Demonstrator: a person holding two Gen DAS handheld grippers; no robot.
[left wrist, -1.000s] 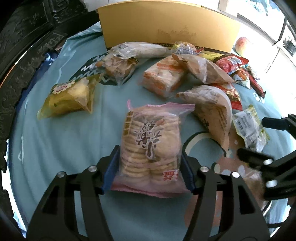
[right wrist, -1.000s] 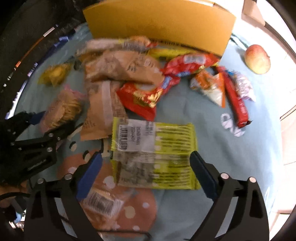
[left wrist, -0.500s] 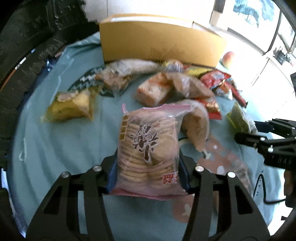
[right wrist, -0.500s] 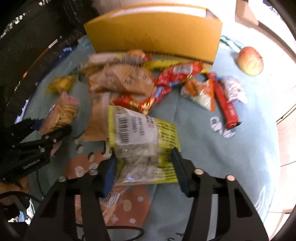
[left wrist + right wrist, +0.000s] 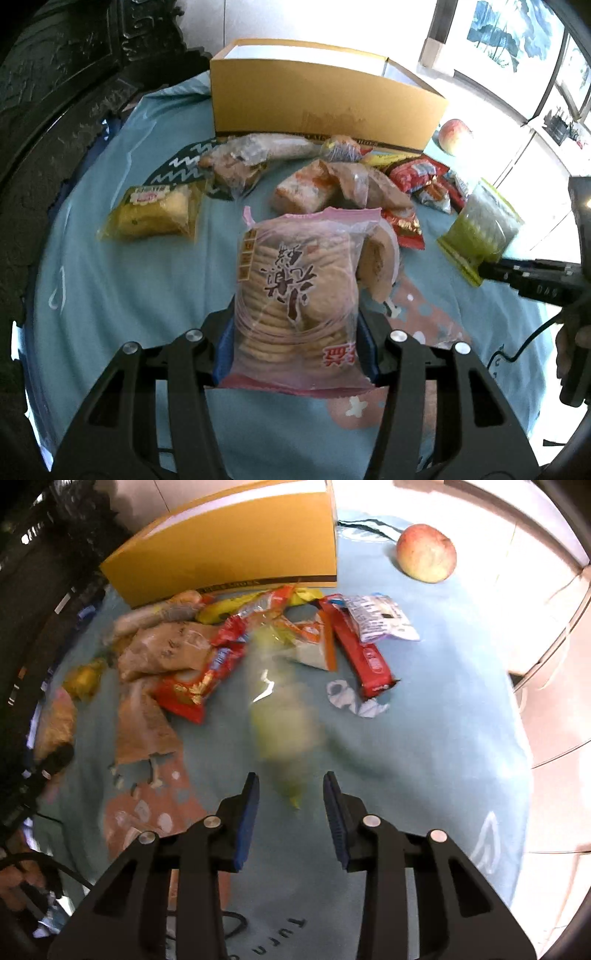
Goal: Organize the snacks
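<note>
- My left tool [image 5: 295,354] is clamped on the pink-edged bag of rice crackers [image 5: 299,295], one blue pad on each side of its lower half; the bag stands upright, lifted off the teal cloth [image 5: 110,280] that covers the bench.
- My right tool [image 5: 291,805] has a green-yellow snack pack [image 5: 284,709] hanging between its blue pads. That view is smeared by motion, so I can only say the pads seem to pinch the pack's near end; from the left wrist camera the same pack [image 5: 480,229] sticks up from the tool's tip, clear of the cloth.
- At the far edge of the cloth stands the yellow cardboard box [image 5: 325,92], its top open.
- Against the box's front lies the loose pile: a brown paper-look bag [image 5: 166,646], a red chip bag [image 5: 199,679], a long red bar [image 5: 362,650] and a white-and-blue wrapper [image 5: 376,616].
- A yellow pack of cakes [image 5: 155,210] lies by itself on the left of the cloth, well apart from the pile.
- An apple [image 5: 426,552] sits on the cloth to the right of the box, near its corner.
</note>
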